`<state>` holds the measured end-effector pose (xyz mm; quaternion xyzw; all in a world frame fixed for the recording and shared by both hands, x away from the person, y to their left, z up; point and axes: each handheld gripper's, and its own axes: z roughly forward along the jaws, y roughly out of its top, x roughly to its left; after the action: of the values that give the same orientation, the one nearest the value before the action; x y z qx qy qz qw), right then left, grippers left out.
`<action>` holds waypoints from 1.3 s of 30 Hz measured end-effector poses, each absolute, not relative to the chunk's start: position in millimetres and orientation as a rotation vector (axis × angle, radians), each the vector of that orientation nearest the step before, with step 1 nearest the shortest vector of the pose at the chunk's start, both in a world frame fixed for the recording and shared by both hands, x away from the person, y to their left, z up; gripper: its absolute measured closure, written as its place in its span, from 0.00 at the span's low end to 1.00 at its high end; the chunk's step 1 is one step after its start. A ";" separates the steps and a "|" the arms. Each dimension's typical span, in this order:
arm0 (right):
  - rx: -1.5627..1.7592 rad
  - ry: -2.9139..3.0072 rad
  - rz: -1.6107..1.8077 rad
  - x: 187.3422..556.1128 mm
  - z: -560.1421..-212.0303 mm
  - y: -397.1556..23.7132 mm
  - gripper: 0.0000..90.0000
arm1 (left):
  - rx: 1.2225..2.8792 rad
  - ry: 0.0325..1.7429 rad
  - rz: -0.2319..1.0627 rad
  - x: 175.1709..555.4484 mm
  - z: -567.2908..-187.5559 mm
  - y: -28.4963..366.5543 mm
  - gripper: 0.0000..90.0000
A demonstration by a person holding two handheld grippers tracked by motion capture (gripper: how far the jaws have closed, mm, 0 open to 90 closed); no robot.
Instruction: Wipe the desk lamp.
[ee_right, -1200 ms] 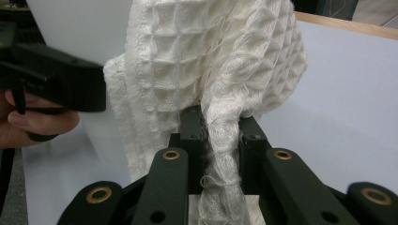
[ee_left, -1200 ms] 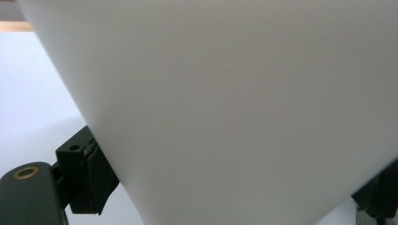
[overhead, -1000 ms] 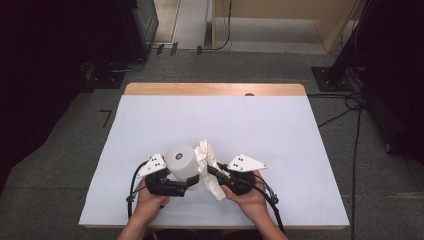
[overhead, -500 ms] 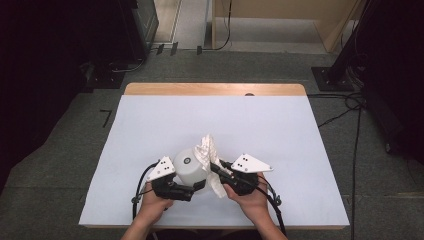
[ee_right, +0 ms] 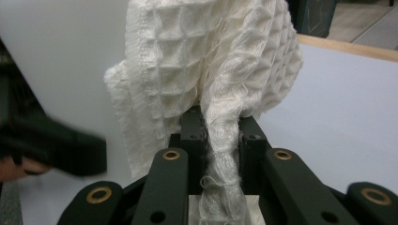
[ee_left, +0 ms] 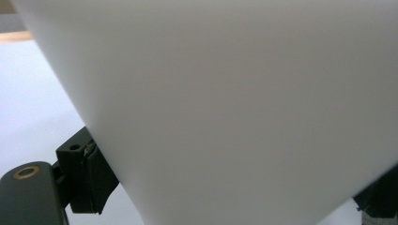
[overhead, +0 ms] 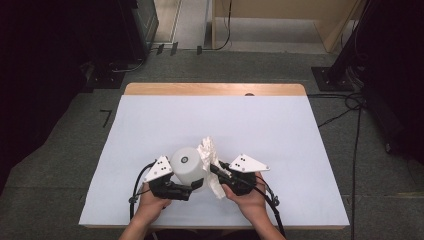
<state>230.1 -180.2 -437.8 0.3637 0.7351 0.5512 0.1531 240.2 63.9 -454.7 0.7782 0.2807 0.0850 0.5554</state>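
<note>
my grippers: 2, left gripper point(overhead: 196, 184) and right gripper point(overhead: 216, 169) | my hands: 2 | white cylinder point(overhead: 188, 166): 1, in my left gripper | white waffle-weave cloth point(overhead: 210, 152): 1, in my right gripper | worktop point(overhead: 280, 130): 1, under a white cover

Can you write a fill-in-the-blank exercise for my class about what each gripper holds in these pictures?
1. The left gripper clamps a white ____ between its jaws.
2. The right gripper is shut on a white waffle-weave ____.
3. The cloth is pressed against the cup's ____ side, as the high view shows it.
4. Both things are held above a table with a ____ cover.

Missing words: cup; cloth; right; white
</note>
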 end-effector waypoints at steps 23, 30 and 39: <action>1.134 1.989 1.532 227.1 -441.4 -206.8 0.86 | 1.904 0.636 0.550 252.4 -467.9 52.1 0.09; 1.135 1.965 1.545 228.0 -441.2 -208.1 0.86 | 2.030 0.673 0.576 255.4 -481.9 44.6 0.09; 1.150 1.960 1.553 232.1 -444.0 -206.8 0.86 | 1.957 0.806 0.524 255.9 -482.5 58.1 0.06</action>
<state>232.1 -206.8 -444.0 0.4099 0.6986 0.5536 0.1935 255.9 58.1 -482.5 0.7960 0.3279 0.2129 0.4621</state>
